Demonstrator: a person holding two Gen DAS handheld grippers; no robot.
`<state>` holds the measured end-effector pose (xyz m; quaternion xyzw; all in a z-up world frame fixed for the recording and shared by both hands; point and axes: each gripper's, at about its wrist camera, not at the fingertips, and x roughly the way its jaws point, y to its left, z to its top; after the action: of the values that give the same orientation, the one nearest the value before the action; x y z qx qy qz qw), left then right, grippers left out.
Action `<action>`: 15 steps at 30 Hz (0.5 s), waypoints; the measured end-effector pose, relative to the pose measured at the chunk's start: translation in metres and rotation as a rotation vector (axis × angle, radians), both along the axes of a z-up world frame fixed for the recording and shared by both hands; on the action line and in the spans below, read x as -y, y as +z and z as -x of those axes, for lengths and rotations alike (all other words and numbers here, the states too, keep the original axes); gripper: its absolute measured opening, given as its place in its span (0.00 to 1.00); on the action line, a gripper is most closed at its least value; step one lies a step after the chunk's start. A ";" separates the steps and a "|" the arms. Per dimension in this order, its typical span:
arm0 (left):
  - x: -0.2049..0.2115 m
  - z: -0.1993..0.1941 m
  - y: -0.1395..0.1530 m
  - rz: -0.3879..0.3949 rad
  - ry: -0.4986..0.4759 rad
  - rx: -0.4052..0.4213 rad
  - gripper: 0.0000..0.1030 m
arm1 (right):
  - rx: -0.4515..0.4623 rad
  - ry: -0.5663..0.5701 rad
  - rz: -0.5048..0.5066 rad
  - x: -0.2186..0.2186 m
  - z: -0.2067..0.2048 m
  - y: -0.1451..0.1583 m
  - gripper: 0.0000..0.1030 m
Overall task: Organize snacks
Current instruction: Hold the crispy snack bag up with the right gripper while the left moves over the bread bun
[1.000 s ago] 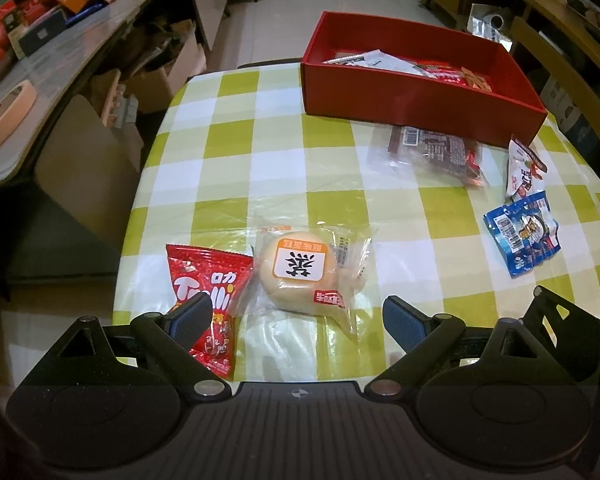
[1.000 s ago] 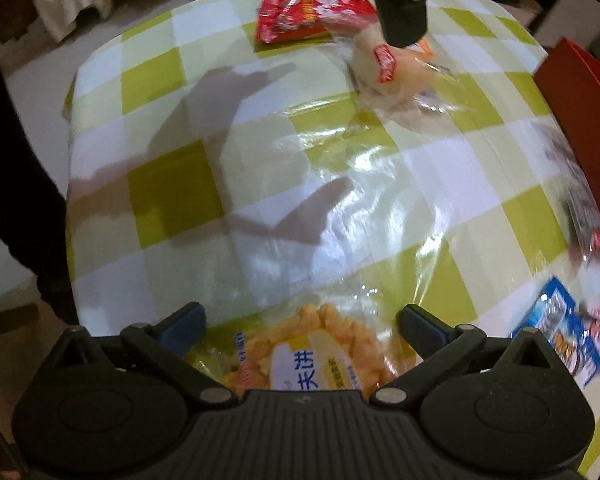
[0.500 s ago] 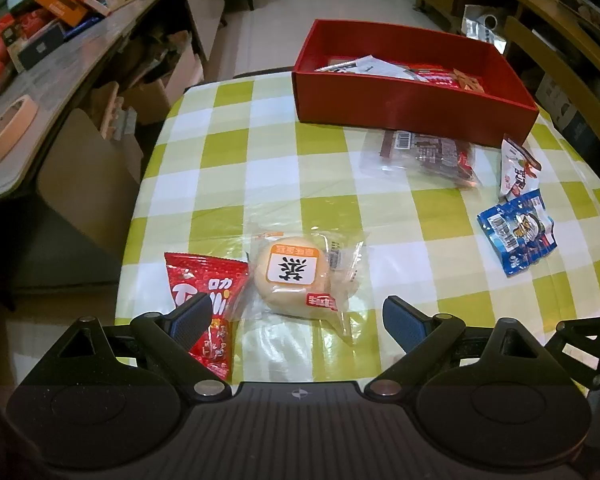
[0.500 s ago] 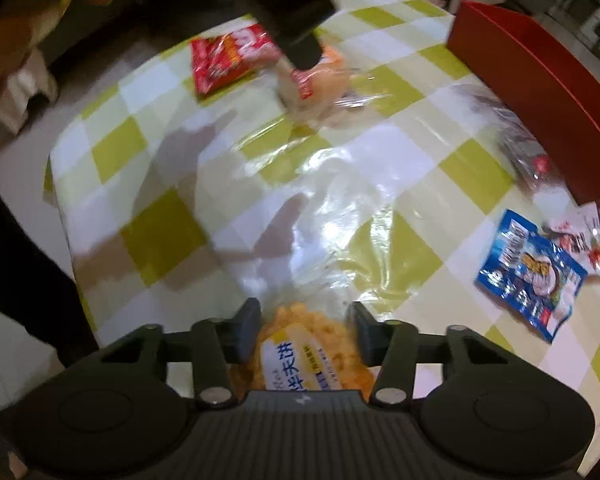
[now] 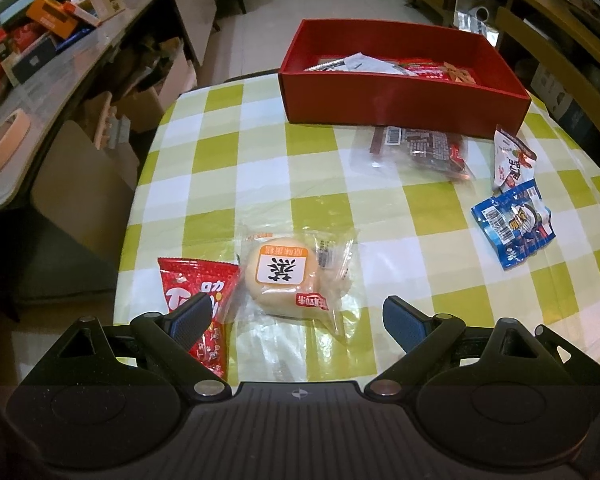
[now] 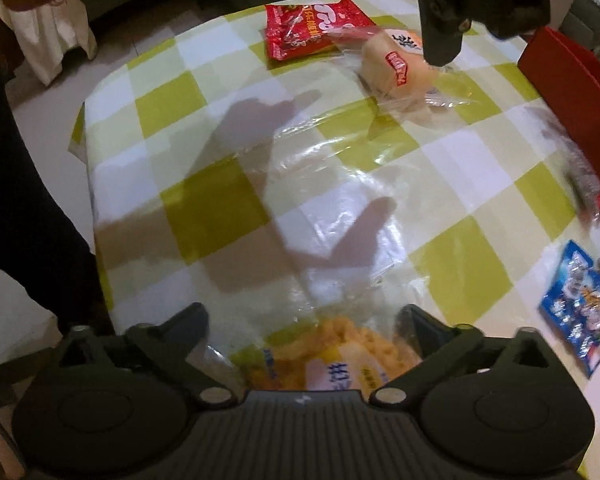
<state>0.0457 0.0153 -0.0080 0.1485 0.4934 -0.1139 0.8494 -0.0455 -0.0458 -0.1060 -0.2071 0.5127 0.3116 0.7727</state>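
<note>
My left gripper [image 5: 298, 314] is open and empty, just short of a wrapped bun [image 5: 284, 278] beside a red snack packet [image 5: 198, 304]. A red box [image 5: 400, 98] with several snacks stands at the table's far side. My right gripper [image 6: 304, 322] is open around a clear bag of yellow crackers [image 6: 332, 354] that lies between its fingers. The bun [image 6: 392, 68] and red packet [image 6: 308, 30] show far off in the right wrist view, under the left gripper [image 6: 444, 20].
A clear pack of dark snacks [image 5: 416, 148], a white packet [image 5: 514, 158] and a blue packet [image 5: 514, 224] lie right of centre on the checked tablecloth [image 5: 260, 168]. Cluttered shelves [image 5: 40, 48] stand left of the table.
My right gripper closed on the cracker bag half a second ago and has opened wide again. The left gripper has drawn back slightly and stayed open.
</note>
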 end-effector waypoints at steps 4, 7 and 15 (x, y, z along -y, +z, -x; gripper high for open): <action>0.000 0.001 0.002 -0.002 -0.003 0.012 0.92 | -0.026 -0.037 -0.032 0.004 -0.007 0.003 1.00; 0.000 0.002 0.003 -0.005 -0.004 0.018 0.92 | 0.020 -0.097 0.020 0.006 -0.008 0.011 0.72; 0.000 0.003 0.004 -0.002 -0.005 0.025 0.92 | -0.004 -0.213 0.004 0.029 -0.023 0.019 0.34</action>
<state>0.0430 0.0151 -0.0038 0.1521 0.4824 -0.1133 0.8552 -0.0226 -0.0747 -0.0872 -0.1524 0.5338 0.2271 0.8001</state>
